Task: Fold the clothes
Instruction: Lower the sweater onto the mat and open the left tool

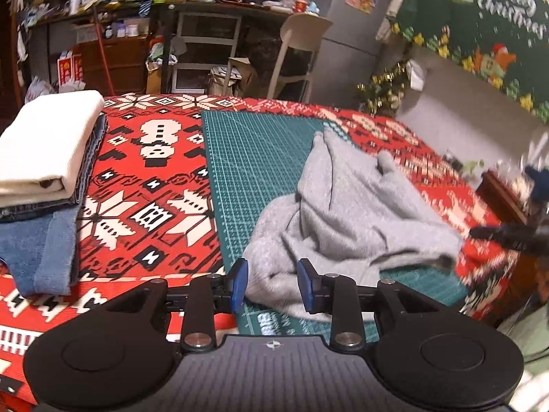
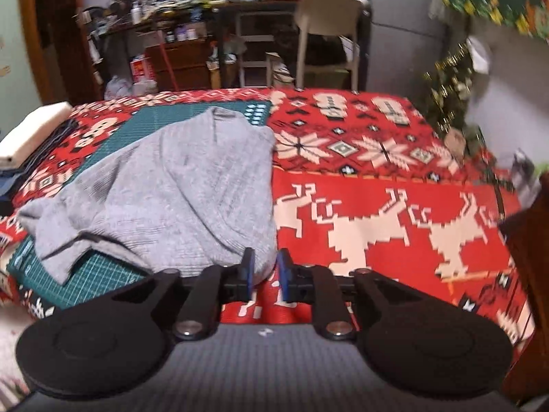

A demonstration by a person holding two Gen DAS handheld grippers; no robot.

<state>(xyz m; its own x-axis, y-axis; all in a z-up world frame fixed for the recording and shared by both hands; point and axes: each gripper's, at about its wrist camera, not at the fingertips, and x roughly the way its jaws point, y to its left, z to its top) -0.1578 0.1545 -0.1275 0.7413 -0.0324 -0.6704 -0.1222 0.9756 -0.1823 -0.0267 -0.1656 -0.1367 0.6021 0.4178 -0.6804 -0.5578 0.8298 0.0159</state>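
A crumpled grey knit sweater (image 1: 343,206) lies on a green cutting mat (image 1: 254,158), its near hem reaching the mat's front edge. My left gripper (image 1: 273,283) hovers over that near hem with its blue pads apart; cloth shows in the gap, but the pads do not press on it. In the right wrist view the sweater (image 2: 178,189) spreads to the left, and my right gripper (image 2: 266,274) stands slightly open at its near right corner, with only a narrow gap between the pads. The right gripper also shows as a dark blur (image 1: 507,233) at the sweater's right edge.
A red Christmas-patterned cloth (image 2: 377,206) covers the table. A stack of folded clothes topped by a white piece (image 1: 44,144) sits at the left, with a folded blue denim item (image 1: 44,247) in front of it. Behind the table are a chair (image 2: 326,34) and cluttered desks.
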